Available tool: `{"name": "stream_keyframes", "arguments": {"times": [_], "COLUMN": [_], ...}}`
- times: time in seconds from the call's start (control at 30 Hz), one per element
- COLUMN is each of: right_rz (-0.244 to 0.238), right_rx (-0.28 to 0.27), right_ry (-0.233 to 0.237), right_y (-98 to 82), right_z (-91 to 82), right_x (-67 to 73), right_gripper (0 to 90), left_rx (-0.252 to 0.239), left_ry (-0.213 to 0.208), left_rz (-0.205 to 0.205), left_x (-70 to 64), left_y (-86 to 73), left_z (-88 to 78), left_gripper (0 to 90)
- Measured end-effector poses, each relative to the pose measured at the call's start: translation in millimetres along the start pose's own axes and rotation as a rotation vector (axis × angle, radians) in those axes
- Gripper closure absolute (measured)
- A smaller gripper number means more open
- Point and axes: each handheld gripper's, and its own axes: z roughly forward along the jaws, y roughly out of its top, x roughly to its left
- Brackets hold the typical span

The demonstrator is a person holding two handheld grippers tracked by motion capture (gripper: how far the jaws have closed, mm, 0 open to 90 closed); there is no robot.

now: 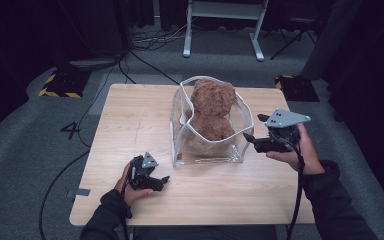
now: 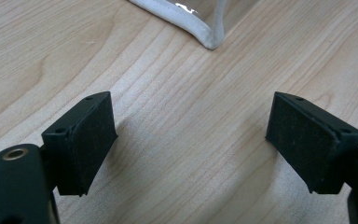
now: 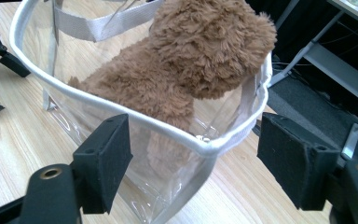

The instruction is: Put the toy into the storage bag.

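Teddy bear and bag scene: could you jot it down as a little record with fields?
Bag: clear plastic bag with white trim, upright on the wooden table
Contents: brown teddy bear inside, head above the rim
Right gripper: open, jaws either side of the bag's corner edge, not pressing
Left gripper: open, low over bare table, apart from the bag

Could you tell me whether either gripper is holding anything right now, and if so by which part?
Nothing is held. The left gripper stands open over bare table. The right gripper is open too, its jaws either side of the clear bag's white-trimmed corner, not pressing it.
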Motion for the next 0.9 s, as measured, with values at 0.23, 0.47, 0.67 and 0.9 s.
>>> {"name": "stream_keyframes", "arguments": {"times": [0.23, 0.47, 0.67, 0.9], "right_rz": [-0.013, -0.034, -0.052, -0.047], "right_rx": [0.013, 0.029, 0.054, 0.077], "right_ry": [-0.015, -0.014, -0.018, -0.024], "right_y": [-4.9, -9.1, -15.3, -25.4], "right_z": [-3.8, -7.5, -6.2, -2.7], "right_x": [-1.2, 0.4, 3.6, 3.6], "right_gripper": [26.2, 26.1, 25.8, 25.8], "left_rx": [0.001, 0.003, 0.001, 0.001], "left_ry": [0.0, -0.001, -0.002, -0.002], "left_rz": [0.002, 0.002, 0.0, 0.004], "left_x": [0.1, 0.2, 0.1, 0.3], "left_y": [0.0, 0.0, 0.0, 0.1], "left_z": [-0.1, -0.2, -0.1, -0.1], "left_gripper": [15.7, 15.7, 15.7, 15.7]}}
